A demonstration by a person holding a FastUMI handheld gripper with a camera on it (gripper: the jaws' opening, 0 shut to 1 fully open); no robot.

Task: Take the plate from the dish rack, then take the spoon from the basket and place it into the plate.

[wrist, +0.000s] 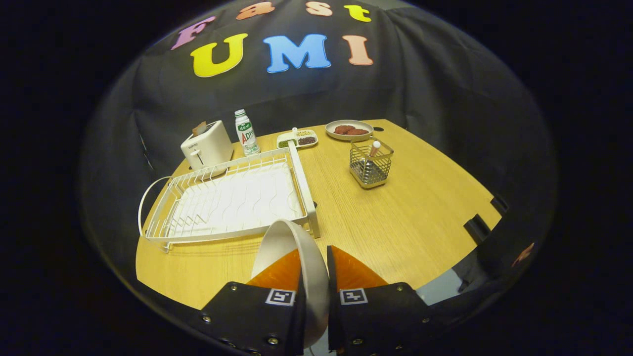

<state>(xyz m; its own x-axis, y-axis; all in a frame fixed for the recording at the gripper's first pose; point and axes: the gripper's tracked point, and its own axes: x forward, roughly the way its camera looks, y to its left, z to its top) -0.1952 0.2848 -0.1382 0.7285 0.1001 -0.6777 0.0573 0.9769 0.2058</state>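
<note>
A white plate (289, 247) stands on edge between my fingers, and my gripper (314, 269) is shut on its rim. I hold it above the wooden table (420, 217), just in front of the near right corner of the white dish rack (232, 200), whose slots stand bare. Farther off, to the right of the rack, sits a wire basket (371, 165) with a spoon (373, 148) standing in it, its pale handle leaning up over the rim.
Behind the rack stand a white toaster (206, 146) and a small bottle (246, 132). A divided snack tray (297, 139) and a plate of brown cookies (349, 130) lie at the far edge. The table's right edge drops off near dark brackets (477, 228).
</note>
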